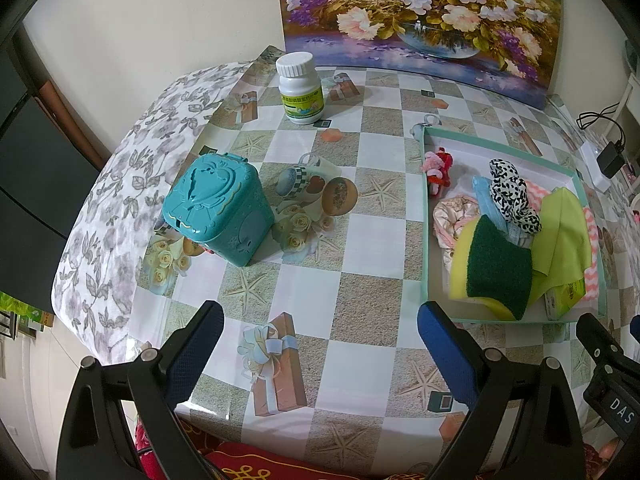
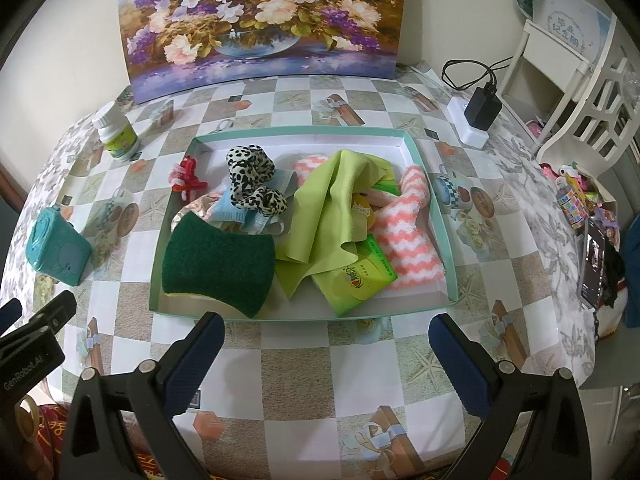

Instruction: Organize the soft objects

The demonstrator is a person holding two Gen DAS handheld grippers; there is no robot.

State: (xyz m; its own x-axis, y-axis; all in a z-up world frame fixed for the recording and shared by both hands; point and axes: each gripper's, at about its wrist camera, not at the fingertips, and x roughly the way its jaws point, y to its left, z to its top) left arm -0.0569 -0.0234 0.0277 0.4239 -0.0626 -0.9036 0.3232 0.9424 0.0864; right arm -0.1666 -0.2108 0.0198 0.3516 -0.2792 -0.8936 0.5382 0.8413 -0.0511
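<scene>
A shallow teal-rimmed tray (image 2: pixel 426 168) (image 1: pixel 425 216) sits on the checked table. In it lie a green-and-yellow sponge (image 2: pixel 218 266) (image 1: pixel 494 270), a lime cloth (image 2: pixel 332 208) (image 1: pixel 562 236), a pink zigzag fluffy cloth (image 2: pixel 408 236), a leopard-print scrunchie (image 2: pixel 252 178) (image 1: pixel 512 196), a blue face mask (image 2: pixel 236 216), a green tissue pack (image 2: pixel 360 280) and a red-pink hair tie (image 2: pixel 186 178) (image 1: pixel 438 168). My left gripper (image 1: pixel 320 332) is open and empty above the table's front, left of the tray. My right gripper (image 2: pixel 326 344) is open and empty just in front of the tray.
A teal plastic box (image 1: pixel 218 208) (image 2: pixel 56 246) and a white pill bottle (image 1: pixel 300 88) (image 2: pixel 116 132) stand on the table left of the tray. A flower painting (image 2: pixel 260 20) leans on the back wall. A charger on a white power strip (image 2: pixel 478 120) and a white chair (image 2: pixel 580 80) are at the right.
</scene>
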